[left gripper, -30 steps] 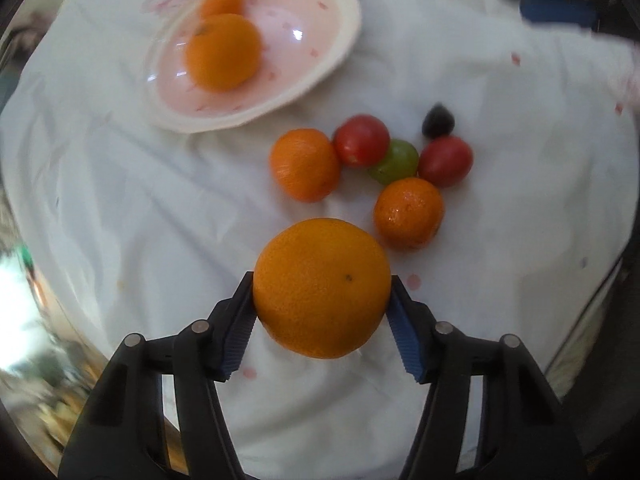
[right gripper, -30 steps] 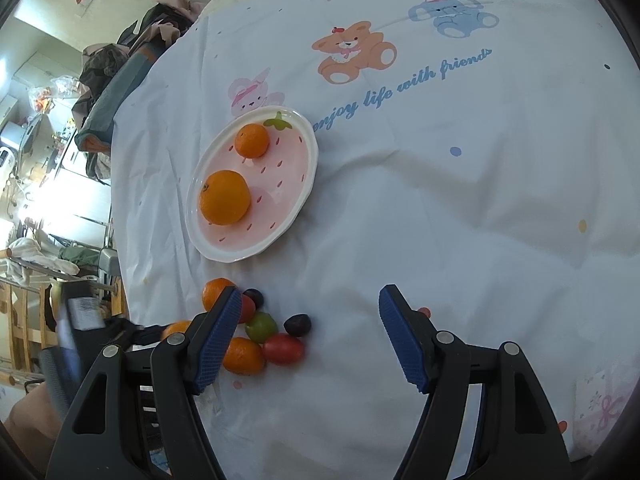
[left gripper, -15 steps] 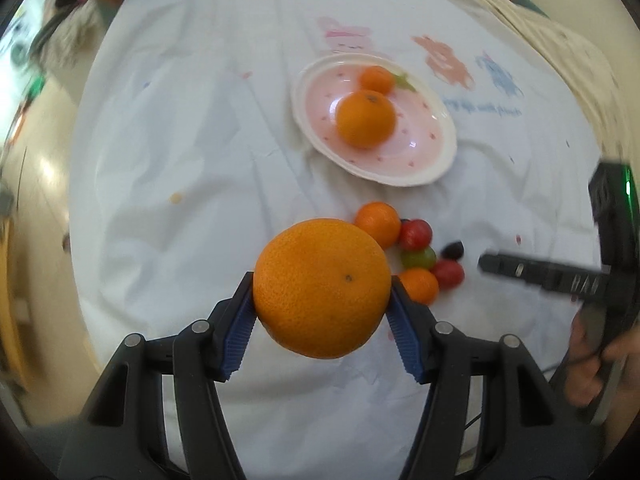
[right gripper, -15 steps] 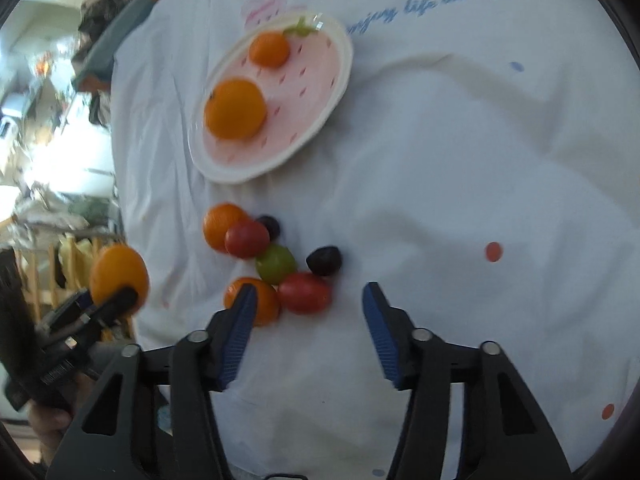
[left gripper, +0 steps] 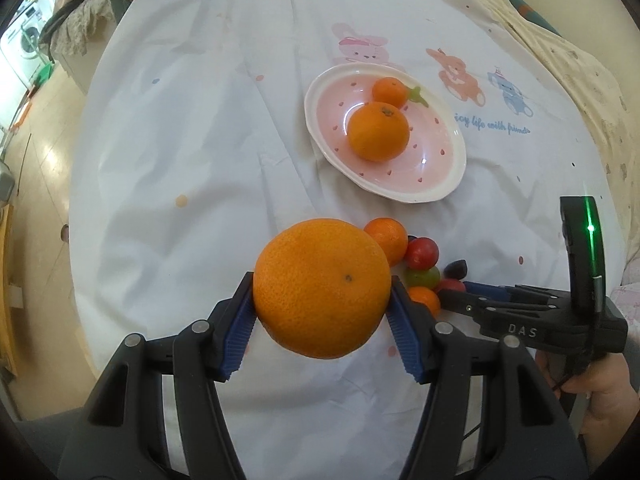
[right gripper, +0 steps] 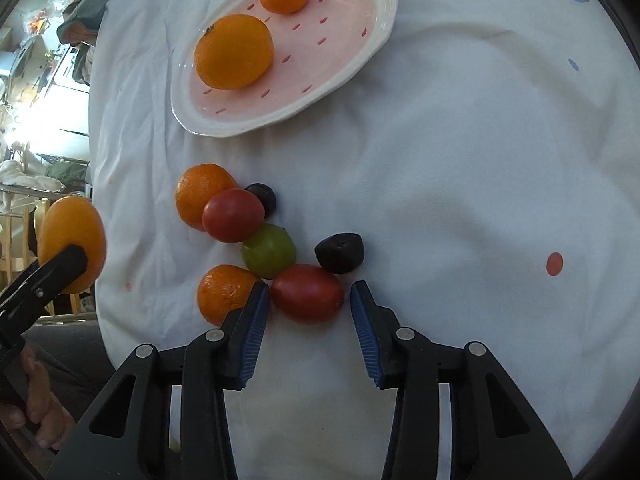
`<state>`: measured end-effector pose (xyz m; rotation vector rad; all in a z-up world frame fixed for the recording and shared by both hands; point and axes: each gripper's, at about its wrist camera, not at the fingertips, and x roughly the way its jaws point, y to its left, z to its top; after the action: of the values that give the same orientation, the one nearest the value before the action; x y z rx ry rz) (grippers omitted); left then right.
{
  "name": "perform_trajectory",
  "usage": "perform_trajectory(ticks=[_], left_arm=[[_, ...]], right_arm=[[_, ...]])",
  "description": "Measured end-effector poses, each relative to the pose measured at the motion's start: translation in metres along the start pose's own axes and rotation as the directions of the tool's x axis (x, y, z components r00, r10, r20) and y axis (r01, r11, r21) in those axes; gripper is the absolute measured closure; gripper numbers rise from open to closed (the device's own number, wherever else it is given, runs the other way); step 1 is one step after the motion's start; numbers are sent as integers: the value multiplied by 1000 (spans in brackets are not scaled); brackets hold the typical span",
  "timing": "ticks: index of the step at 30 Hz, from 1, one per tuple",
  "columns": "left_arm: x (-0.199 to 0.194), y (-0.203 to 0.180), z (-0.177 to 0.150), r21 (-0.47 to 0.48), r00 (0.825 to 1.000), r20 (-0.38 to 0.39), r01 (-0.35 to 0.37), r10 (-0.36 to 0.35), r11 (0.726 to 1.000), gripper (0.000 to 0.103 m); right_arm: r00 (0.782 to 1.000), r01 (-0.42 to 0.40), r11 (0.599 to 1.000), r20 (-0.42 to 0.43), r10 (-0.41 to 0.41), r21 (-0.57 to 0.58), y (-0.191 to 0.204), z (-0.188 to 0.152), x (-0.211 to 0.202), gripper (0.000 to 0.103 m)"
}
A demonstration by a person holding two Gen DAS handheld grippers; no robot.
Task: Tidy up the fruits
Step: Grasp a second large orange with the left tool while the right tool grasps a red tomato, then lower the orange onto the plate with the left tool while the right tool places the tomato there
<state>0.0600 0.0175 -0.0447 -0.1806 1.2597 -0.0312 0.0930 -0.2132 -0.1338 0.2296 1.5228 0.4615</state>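
Left wrist view: left claw (left gripper: 322, 316) clamps a big orange (left gripper: 322, 288) aloft, likely bound for the plate (left gripper: 448, 184), which holds two oranges. Right claw (right gripper: 306, 308), closing lately, straddles a red tomato (right gripper: 307, 293) on the surface (right gripper: 460, 200); pads not yet pressing. Big orange hides part of the pile.

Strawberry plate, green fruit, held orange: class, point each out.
Strawberry plate (right gripper: 372, 36), right wrist view, bare rim.
Green fruit (right gripper: 269, 250), right wrist view, its middle.
Held orange (left gripper: 322, 288), left wrist view, front face.
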Motion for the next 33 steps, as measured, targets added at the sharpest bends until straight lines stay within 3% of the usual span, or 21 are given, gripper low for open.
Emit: perform_trajectory(ticks=[5,9,19,26,33], left_arm=[[0,3,0,-14,1000,3,-9,9,1000,45],[2,7,1,-27,1000,1,-12,12,1000,45],[2,17,-3,-53,999,29,-39,41,998,45],[-9,27,7,-93,998,60,-30,36,995,45],[-12,21,48,-74,996,77,-27,33,997,45]], right_arm=[[1000,24,998,12,-24,-50,5,-3,-4,64],[1000,-20,999,16,20,-33,0,-8,-14,64],[989,-55,997,143,47,52,-23,-14,-63,64],[961,-65,992,275,33,109,-37,4,-98,64],[923,-104,991,378,66,81,-34,36,-118,64]])
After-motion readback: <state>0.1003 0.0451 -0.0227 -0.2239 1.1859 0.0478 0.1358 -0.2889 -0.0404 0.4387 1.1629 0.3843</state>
